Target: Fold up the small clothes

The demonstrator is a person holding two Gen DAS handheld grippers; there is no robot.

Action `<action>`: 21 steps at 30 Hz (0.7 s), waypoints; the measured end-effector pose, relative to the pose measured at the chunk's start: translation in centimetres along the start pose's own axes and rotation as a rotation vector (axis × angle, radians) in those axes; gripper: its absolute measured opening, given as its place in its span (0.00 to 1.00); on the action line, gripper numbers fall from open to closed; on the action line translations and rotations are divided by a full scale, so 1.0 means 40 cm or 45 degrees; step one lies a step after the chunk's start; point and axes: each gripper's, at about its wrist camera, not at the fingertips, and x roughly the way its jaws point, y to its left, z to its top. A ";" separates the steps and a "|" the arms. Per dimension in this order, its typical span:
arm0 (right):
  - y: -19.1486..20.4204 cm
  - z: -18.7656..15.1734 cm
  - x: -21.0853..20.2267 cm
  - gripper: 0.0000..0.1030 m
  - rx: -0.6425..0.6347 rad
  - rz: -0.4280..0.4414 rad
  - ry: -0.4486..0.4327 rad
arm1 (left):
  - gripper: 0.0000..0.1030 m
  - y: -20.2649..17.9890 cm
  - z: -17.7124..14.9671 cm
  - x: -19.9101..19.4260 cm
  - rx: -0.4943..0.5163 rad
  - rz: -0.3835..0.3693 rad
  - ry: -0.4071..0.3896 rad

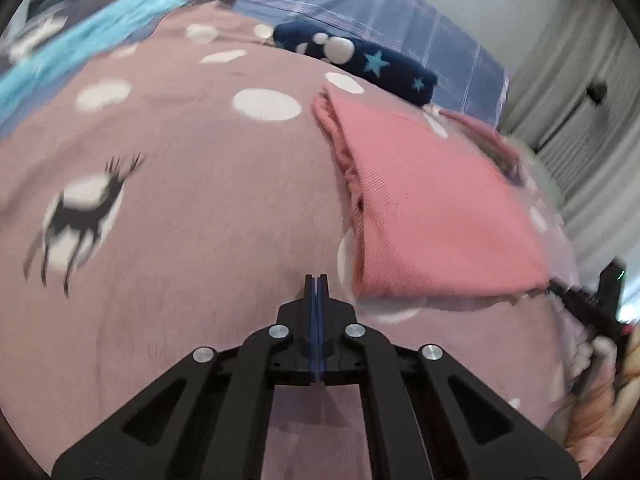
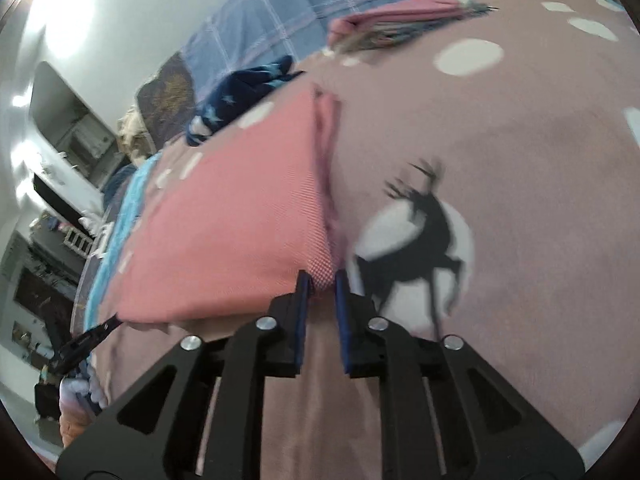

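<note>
A folded pink garment (image 1: 432,208) lies on a mauve bedspread (image 1: 192,208) printed with white dots and deer. My left gripper (image 1: 317,280) is shut with nothing between its pads and sits just left of the garment's near corner. From the right wrist view it shows as a dark tip (image 2: 96,334) at that corner. My right gripper (image 2: 321,280) is closed on the other near corner of the pink garment (image 2: 240,216), and cloth fills the gap between its blue pads. The garment's near edge hangs slightly off the bedspread. The right gripper (image 1: 576,300) also shows at the right edge of the left wrist view.
A rolled navy garment with stars (image 1: 360,60) lies beyond the pink one. Further back in the right wrist view is a pink folded pile (image 2: 400,12). A blue checked cloth (image 1: 380,8) and a turquoise cloth (image 1: 80,48) border the bedspread. Grey curtains (image 1: 580,120) hang at the right.
</note>
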 end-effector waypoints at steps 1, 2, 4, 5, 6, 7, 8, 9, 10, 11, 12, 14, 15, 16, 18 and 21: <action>-0.008 -0.004 -0.010 0.22 0.015 -0.005 -0.008 | 0.01 0.009 -0.005 -0.015 -0.031 -0.024 -0.005; -0.017 -0.008 -0.025 0.22 0.033 -0.010 -0.015 | 0.06 0.005 -0.011 -0.034 -0.034 -0.049 -0.005; -0.024 -0.013 -0.054 0.24 0.051 0.026 -0.029 | 0.26 -0.014 -0.019 -0.049 -0.022 -0.128 0.005; -0.025 -0.014 -0.062 0.31 0.061 0.059 -0.028 | 0.40 -0.029 -0.022 -0.051 -0.033 -0.212 0.024; -0.025 -0.018 -0.067 0.38 0.076 0.105 -0.021 | 0.45 -0.034 -0.028 -0.046 -0.051 -0.281 0.035; -0.024 -0.022 -0.062 0.53 0.108 0.170 0.004 | 0.50 -0.042 -0.030 -0.036 -0.072 -0.351 0.047; -0.019 -0.026 -0.049 0.61 0.136 0.212 0.026 | 0.52 -0.049 -0.030 -0.008 -0.107 -0.431 0.073; -0.017 -0.029 -0.033 0.62 0.161 0.247 0.048 | 0.52 -0.056 -0.032 0.017 -0.135 -0.451 0.090; -0.016 -0.031 -0.012 0.61 0.185 0.274 0.074 | 0.52 -0.058 -0.029 0.047 -0.171 -0.449 0.102; -0.014 -0.030 0.016 0.61 0.211 0.283 0.089 | 0.51 -0.057 -0.022 0.066 -0.189 -0.447 0.084; -0.009 -0.024 0.029 0.61 0.215 0.285 0.064 | 0.50 -0.056 -0.003 0.077 -0.205 -0.452 0.036; -0.001 0.002 0.049 0.48 0.224 0.270 0.012 | 0.08 -0.048 0.023 0.093 -0.274 -0.450 0.008; -0.003 0.015 0.056 0.28 0.252 0.259 -0.001 | 0.04 -0.041 0.038 0.099 -0.311 -0.458 -0.004; -0.014 0.027 0.065 0.06 0.307 0.248 -0.003 | 0.03 -0.045 0.051 0.094 -0.313 -0.454 -0.015; -0.024 0.028 0.058 0.05 0.382 0.284 -0.007 | 0.03 -0.081 0.068 0.051 -0.215 -0.401 -0.070; 0.006 0.010 0.003 0.04 0.285 0.232 -0.042 | 0.03 -0.138 0.071 -0.004 -0.060 -0.300 -0.074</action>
